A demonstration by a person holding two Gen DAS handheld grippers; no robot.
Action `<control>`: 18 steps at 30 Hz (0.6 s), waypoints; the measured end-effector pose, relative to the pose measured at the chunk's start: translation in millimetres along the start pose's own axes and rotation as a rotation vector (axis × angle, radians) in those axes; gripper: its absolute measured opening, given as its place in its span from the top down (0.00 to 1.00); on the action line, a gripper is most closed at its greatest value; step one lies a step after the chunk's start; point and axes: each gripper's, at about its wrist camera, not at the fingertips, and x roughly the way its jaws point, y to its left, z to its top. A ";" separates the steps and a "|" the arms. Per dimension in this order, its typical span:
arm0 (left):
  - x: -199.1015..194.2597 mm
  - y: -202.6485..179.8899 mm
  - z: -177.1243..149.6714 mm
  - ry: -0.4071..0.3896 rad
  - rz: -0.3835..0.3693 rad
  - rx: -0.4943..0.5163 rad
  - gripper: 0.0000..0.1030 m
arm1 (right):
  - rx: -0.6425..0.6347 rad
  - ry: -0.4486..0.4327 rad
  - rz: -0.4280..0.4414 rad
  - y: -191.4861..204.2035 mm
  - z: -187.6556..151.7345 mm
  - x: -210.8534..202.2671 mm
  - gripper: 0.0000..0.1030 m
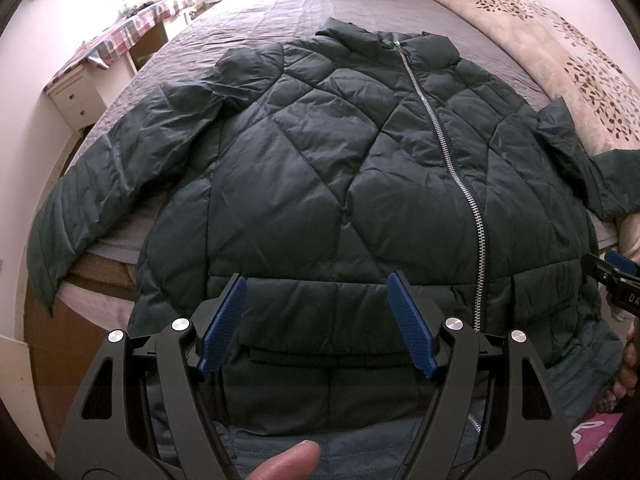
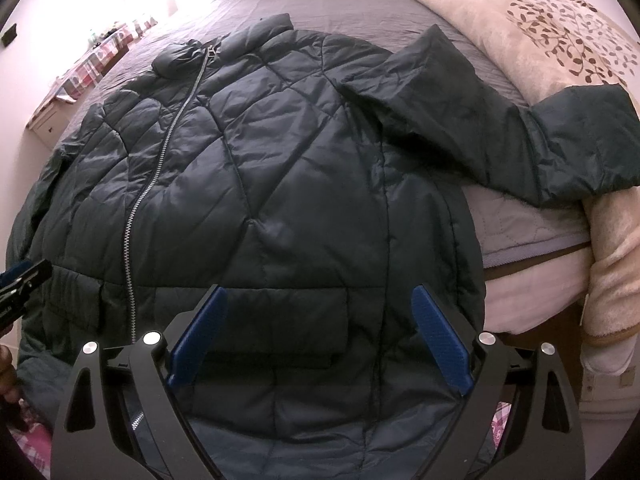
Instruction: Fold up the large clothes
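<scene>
The left gripper (image 1: 318, 280) stands wide, its blue pads (image 1: 224, 324) apart over the lower front of the jacket (image 1: 304, 168) with nothing between them; a fingertip (image 1: 292, 460) shows at the bottom edge of that view. The right gripper (image 2: 320, 292) is likewise spread wide and holds nothing, hanging over the pocket flap (image 2: 280, 320) on the other half of the hem. Both point steeply down at the cloth. The dark green quilted jacket lies face up and zipped on the grey bedspread (image 1: 304, 4), collar away from the person, hem hanging over the near edge of the bed; one sleeve (image 1: 80, 200) trails off the left side and the other sleeve (image 2: 500, 128) reaches onto the floral blanket (image 2: 540, 20). By my reading the fold has not begun, and the sleeves want bringing in first. Each gripper would do best to take a sleeve near the cuff, pinching both layers of the puffy fabric, since a shallow bite on slick shell is likely to slip. The sleeve should be laid flat across the chest, clear of the zipper (image 1: 448, 136), so that the padding does not bunch before the body is folded.
</scene>
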 end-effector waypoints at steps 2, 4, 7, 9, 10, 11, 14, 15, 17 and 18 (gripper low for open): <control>0.0 0.1 0.0 0.000 0.000 0.000 0.30 | 0.004 0.001 0.004 -1.6 -0.8 -1.7 0.12; 0.0 0.1 0.0 0.000 0.000 -0.001 0.30 | 0.005 0.002 0.007 -0.8 -1.2 -1.3 0.12; 0.0 0.0 -0.1 0.000 -0.001 -0.001 0.30 | 0.006 0.003 0.009 -0.7 -0.8 -0.5 0.12; 0.0 0.1 0.0 0.001 -0.001 0.000 0.30 | 0.006 0.004 0.010 -0.5 -0.5 -0.1 0.12; 0.0 0.1 -0.1 0.001 -0.001 -0.001 0.30 | 0.006 0.004 0.010 -0.1 -0.4 0.1 0.12; -0.1 0.0 -0.1 0.001 -0.001 -0.001 0.30 | 0.008 0.004 0.010 -0.1 -0.3 0.2 0.12; 0.0 0.0 -0.1 0.001 -0.001 -0.001 0.30 | 0.008 0.005 0.010 -0.3 -0.3 0.7 0.12; -0.1 0.0 -0.1 0.001 -0.001 -0.001 0.30 | 0.008 0.005 0.011 -0.3 -0.3 1.0 0.12; -0.1 0.0 -0.1 0.001 -0.001 -0.001 0.30 | 0.008 0.005 0.011 -0.5 -0.2 1.1 0.12; 0.0 0.0 -0.1 0.001 -0.001 0.000 0.30 | 0.009 0.005 0.011 -0.4 -0.3 1.1 0.12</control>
